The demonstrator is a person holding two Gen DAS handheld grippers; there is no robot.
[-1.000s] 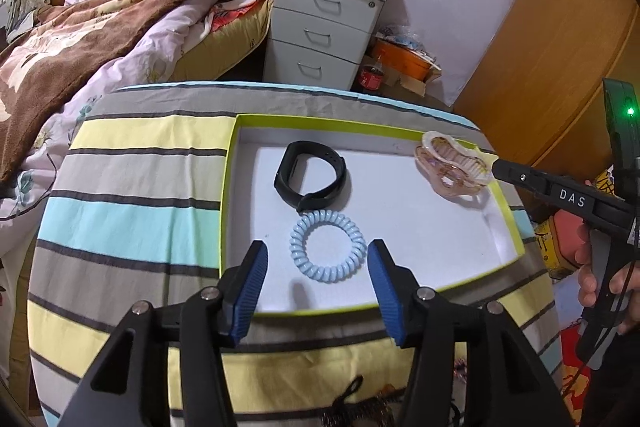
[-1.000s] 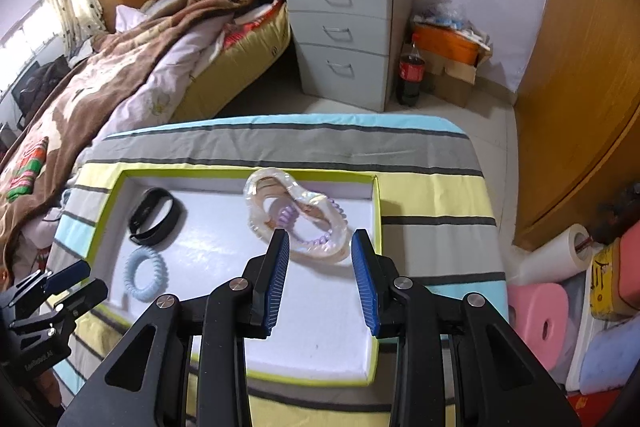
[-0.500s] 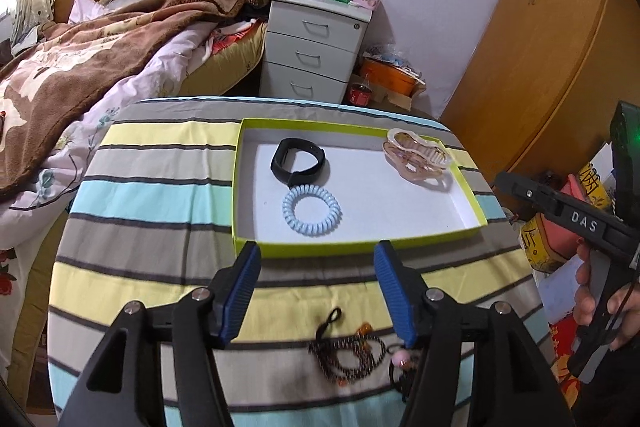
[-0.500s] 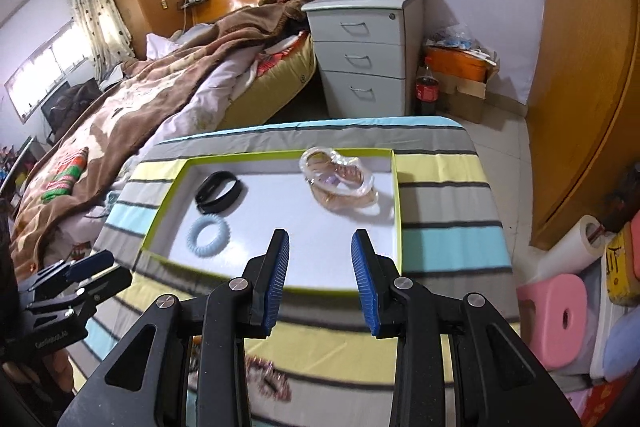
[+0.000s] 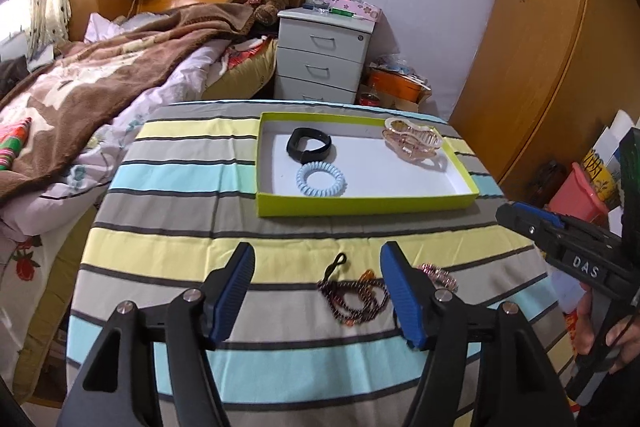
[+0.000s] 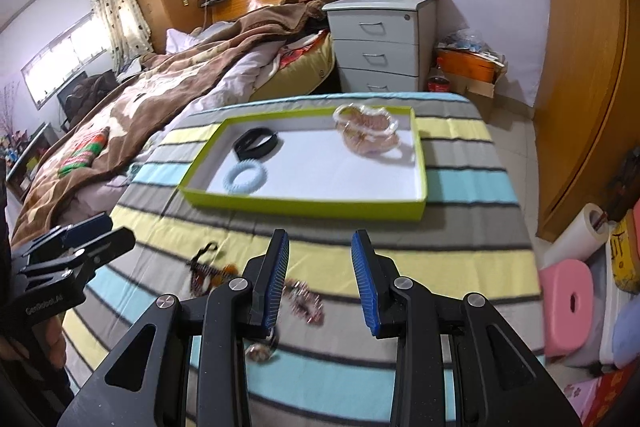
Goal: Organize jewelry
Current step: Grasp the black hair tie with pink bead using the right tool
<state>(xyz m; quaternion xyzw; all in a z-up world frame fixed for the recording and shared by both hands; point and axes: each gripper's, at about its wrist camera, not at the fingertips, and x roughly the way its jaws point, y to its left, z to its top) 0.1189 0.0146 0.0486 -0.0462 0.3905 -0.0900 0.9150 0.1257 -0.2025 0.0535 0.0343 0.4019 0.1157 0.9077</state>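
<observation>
On the striped table: a green-rimmed tray (image 5: 360, 205) sits at twelve o'clock from both grippers; loose pieces lie on the striped cloth (image 5: 168, 179) nearer the viewer.
Tray contents: a black band (image 5: 309, 145) at the tray's eleven o'clock, a pale blue coil tie (image 5: 321, 179) just beside it at its six o'clock, and a clear pink hair claw (image 5: 413, 143) at the tray's one o'clock.
Pieces not yet stowed: a dark beaded necklace (image 5: 354, 297) with an orange bit, outside the tray, and a pink beaded bracelet (image 5: 440, 275) at its three o'clock; a further small piece near the right gripper's fingers is too blurred to name.
Left gripper (image 5: 320, 293): released, jaws spread wide, holding nothing, hovering with the necklace near its right finger.
Right gripper (image 6: 320, 281): also released and empty, above the cloth with the bracelet at its seven o'clock.
Likely step: reaching for the loose pieces.
Risk, snagging: the necklace lies in loose loops, so a pinch on one strand may drag the rest across the cloth or let it slip free.
Risk, crowding: both grippers hover near the same small cluster, so a collision is possible.
Risk, cloth: closing too low could catch the fabric and shift the tray.
</observation>
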